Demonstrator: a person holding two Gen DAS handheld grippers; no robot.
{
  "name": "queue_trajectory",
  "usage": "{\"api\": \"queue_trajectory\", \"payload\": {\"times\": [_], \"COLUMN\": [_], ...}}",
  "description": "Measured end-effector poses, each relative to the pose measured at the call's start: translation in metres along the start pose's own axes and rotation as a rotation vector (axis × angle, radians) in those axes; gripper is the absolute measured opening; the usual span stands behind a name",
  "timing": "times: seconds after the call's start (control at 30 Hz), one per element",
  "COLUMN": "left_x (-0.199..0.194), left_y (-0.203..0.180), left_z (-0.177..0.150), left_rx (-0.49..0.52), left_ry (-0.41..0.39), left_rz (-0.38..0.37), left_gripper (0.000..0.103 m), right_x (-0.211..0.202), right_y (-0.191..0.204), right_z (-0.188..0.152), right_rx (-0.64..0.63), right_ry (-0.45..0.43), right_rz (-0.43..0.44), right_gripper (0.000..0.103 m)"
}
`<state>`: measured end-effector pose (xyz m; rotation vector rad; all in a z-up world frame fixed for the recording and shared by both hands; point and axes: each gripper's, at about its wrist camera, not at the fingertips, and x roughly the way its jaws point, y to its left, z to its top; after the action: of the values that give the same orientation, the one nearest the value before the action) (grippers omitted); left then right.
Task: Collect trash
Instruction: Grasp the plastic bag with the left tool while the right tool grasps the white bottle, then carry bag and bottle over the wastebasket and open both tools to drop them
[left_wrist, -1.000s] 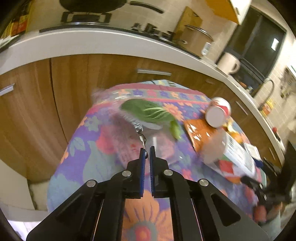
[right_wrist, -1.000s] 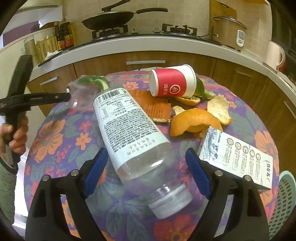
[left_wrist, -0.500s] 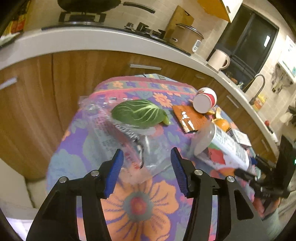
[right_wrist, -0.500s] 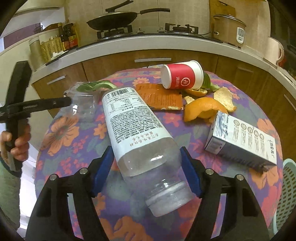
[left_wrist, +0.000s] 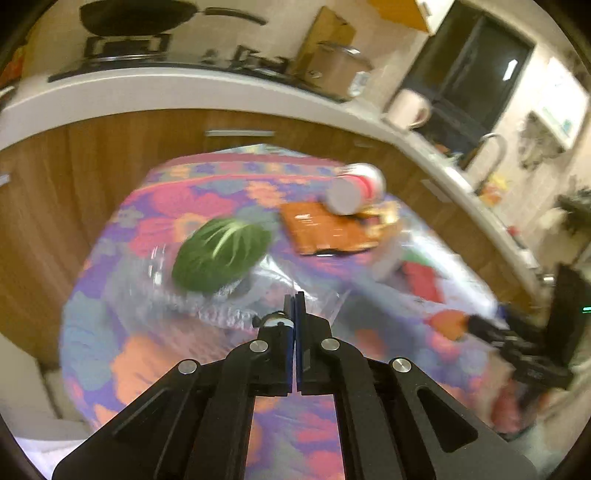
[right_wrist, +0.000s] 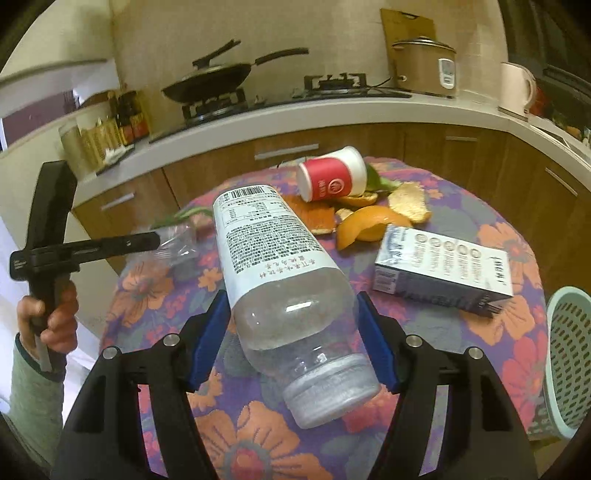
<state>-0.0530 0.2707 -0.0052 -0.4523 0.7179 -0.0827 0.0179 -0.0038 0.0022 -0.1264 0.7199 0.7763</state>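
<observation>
My left gripper (left_wrist: 294, 297) is shut on the edge of a clear plastic bag (left_wrist: 229, 299) that lies on the flowered table (left_wrist: 155, 354); a green leaf (left_wrist: 221, 253) rests on the bag. This view is blurred. My right gripper (right_wrist: 293, 314) is closed on a clear plastic bottle (right_wrist: 280, 266) with a white label, its blue pads (right_wrist: 208, 332) against both sides, and holds it tilted off the table. The left gripper (right_wrist: 157, 240) and the bag (right_wrist: 173, 245) also show in the right wrist view.
On the table lie a red paper cup (right_wrist: 332, 179), orange peels (right_wrist: 373, 221), an orange wrapper (left_wrist: 325, 229) and a white carton (right_wrist: 443, 269). A pale green basket (right_wrist: 569, 362) stands at the table's right edge. Wooden cabinets (right_wrist: 280, 155) and the counter curve behind.
My left gripper opened half a second ago and has now shut again on the bag, farther right. My right gripper has closed on the bottle and raised it.
</observation>
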Motion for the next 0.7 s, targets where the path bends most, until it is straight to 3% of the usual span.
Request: {"api": "queue_trajectory", "payload": {"times": [0.2, 0.4, 0.7], "left_x": [-0.031, -0.036, 0.003], "left_y": [-0.036, -0.084, -0.155], "left_z": [0.014, 0.016, 0.024], "left_rx": [0.036, 0.157, 0.284], "left_ry": [-0.065, -0.097, -0.067], "left_rz": [-0.173, -0.153, -0.196], "left_gripper": [0.0, 0.0, 0.0], "right_x": [-0.02, -0.044, -0.094], "right_y": [-0.014, -0.036, -0.093], "right_z": [0.0, -0.003, -0.012], "right_rx": [0.031, 0.067, 0.164], "right_ry": [-0.043, -0.091, -0.176], "right_rz": [-0.022, -0.062, -0.17], "right_gripper": [0.064, 0.064, 0.063]}}
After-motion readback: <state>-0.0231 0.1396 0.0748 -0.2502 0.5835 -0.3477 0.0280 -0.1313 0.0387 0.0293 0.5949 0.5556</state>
